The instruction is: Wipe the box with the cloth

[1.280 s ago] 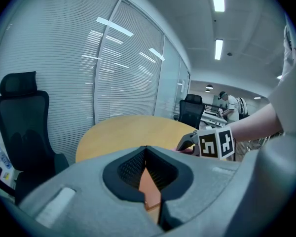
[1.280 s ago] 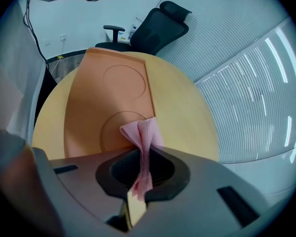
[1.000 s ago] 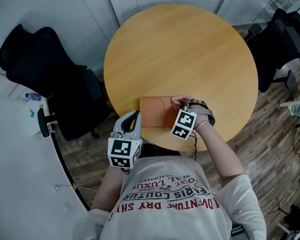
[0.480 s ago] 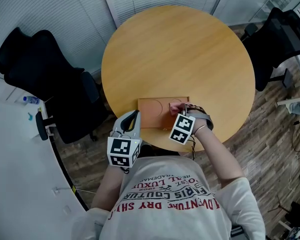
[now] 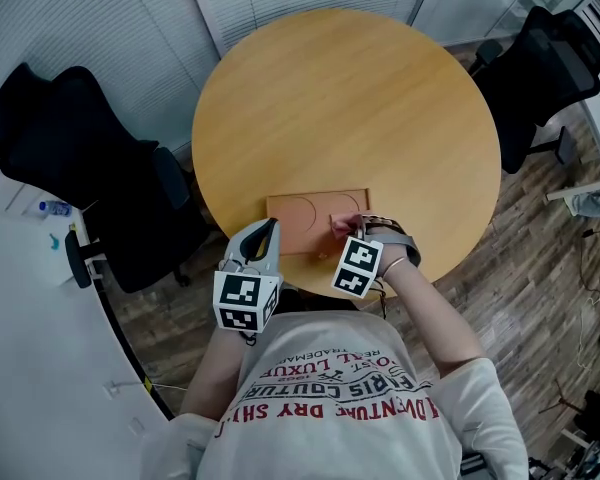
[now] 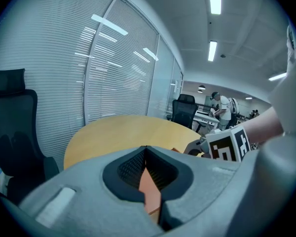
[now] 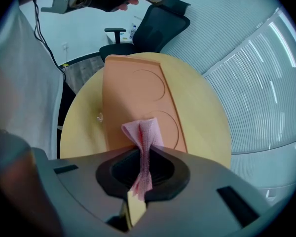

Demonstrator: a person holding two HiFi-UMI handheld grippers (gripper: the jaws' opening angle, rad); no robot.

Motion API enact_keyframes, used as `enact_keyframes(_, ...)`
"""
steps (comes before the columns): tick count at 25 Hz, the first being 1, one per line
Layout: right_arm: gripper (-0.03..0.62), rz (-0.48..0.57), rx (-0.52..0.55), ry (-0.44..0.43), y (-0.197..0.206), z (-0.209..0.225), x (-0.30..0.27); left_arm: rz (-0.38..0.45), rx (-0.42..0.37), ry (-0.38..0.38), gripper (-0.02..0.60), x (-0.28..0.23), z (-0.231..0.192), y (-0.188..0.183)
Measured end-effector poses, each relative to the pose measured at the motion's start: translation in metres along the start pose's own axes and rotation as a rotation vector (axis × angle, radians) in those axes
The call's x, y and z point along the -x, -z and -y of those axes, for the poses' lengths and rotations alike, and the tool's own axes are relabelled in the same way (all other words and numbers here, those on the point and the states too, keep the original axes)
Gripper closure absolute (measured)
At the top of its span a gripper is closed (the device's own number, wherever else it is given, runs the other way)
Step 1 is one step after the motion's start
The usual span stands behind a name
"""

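Plainly the wiping is under way. The pink cloth (image 7: 144,131) sits on top of the flat orange box (image 7: 130,90), at the box's right end, over one of its two round impressions. Most of the top stretches away from the cloth toward the box's left end, so I judge that strokes across that part are still to do. No dirt or streak shows either way.

The box lies on the round table (image 5: 360,108), whose near rim passes just beside it. The right gripper (image 7: 145,154) is clamped shut on a folded pinch of cloth and aims along the box. Its forearm reaches in from the box's near side. The left gripper (image 6: 146,149) hangs by the box's near left corner, its jaws closed together on nothing.
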State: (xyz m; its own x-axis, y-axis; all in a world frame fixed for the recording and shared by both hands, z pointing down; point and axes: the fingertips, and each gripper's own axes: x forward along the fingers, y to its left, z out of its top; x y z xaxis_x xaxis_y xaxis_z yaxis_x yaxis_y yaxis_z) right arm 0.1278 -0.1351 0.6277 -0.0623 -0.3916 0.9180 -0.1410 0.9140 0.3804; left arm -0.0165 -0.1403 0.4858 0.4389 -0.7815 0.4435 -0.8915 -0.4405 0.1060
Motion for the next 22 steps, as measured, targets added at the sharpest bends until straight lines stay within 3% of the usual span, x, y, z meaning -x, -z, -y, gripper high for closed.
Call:
enact_keyframes(18,0.565,-0.018,-0.062,-0.104,0.018,-0.041,0.018,-0.01,-0.024,0.049,0.572,0.0,0.009,0.005)
enact_keyframes(22,0.565,-0.06,-0.056,-0.244,0.021,-0.066,0.023,-0.016,-0.021,0.05,0.572,0.002,0.009,0.009)
